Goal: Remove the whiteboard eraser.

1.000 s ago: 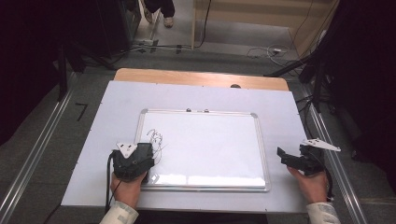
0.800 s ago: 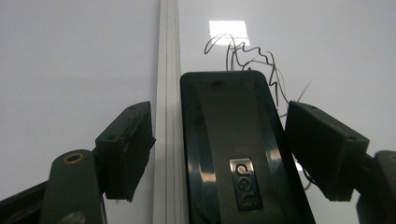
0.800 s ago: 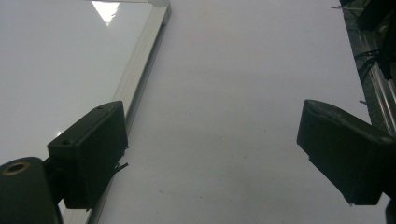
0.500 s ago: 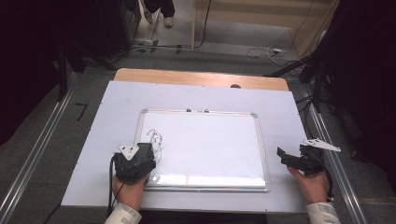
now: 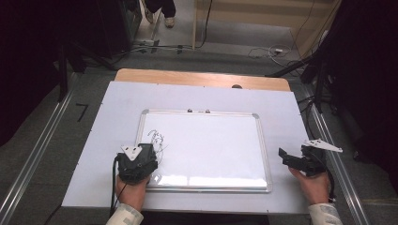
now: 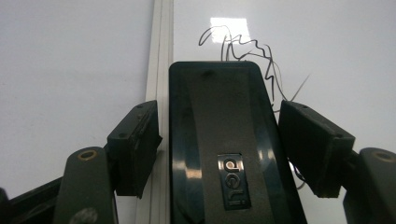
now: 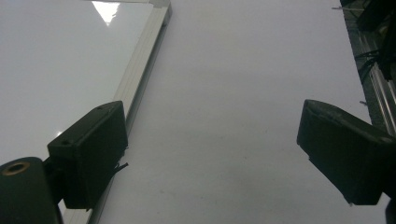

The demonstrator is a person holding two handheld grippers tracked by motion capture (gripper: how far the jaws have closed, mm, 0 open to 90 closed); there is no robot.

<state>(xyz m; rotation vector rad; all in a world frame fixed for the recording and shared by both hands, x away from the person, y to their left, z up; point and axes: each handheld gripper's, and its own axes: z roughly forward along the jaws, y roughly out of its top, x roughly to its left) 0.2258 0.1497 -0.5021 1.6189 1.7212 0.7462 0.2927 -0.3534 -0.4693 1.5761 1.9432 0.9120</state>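
The whiteboard [image 5: 206, 145] lies flat in the middle of the white table [image 5: 112, 103], and everything else sits around it. At the whiteboard's near left corner the left gripper [image 5: 141, 157] has just been closing its jaws around a black eraser [image 6: 219, 140]; the left gripper view shows narrow gaps on both sides, so the pads are not yet pressing it. The eraser lies just inside the whiteboard's left frame, its far end covering the near part of a black scribble [image 5: 157, 139]. Off the whiteboard's right edge, the right gripper [image 5: 293, 161] hangs over bare table, jaws wide apart and empty. Two small magnets [image 5: 198, 111] sit on the whiteboard's far frame.
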